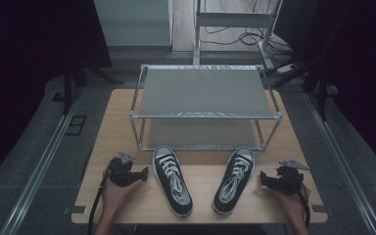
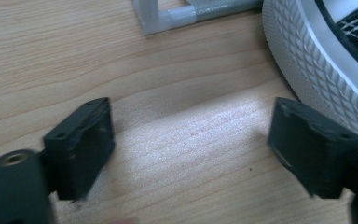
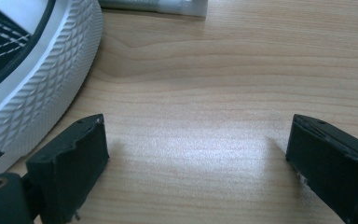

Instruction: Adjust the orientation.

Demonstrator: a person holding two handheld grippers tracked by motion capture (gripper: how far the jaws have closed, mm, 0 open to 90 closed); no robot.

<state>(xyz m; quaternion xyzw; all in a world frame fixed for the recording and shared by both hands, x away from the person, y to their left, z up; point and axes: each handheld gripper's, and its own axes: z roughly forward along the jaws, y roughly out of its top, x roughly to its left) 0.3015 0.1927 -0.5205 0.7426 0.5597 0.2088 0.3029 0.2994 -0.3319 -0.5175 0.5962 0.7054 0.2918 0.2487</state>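
Two black sneakers with white laces and white rubber soles lie on the wooden table (image 1: 203,188), toes pointing away from me. The left shoe (image 1: 172,180) lies just right of my left gripper (image 1: 142,173). The right shoe (image 1: 234,180) lies just left of my right gripper (image 1: 264,178). In the left gripper view the left gripper (image 2: 191,140) stands open over bare wood, the textured sole (image 2: 317,56) beside its right jaw. In the right gripper view the right gripper (image 3: 196,149) is open too, with the other shoe's sole (image 3: 42,79) by its left jaw.
A two-tier metal shoe rack (image 1: 205,116) with grey shelves stands behind the shoes; its lower bar (image 2: 168,18) (image 3: 168,5) shows at the top of both gripper views. Floor rails run along both sides of the table. Cables and a metal frame lie beyond.
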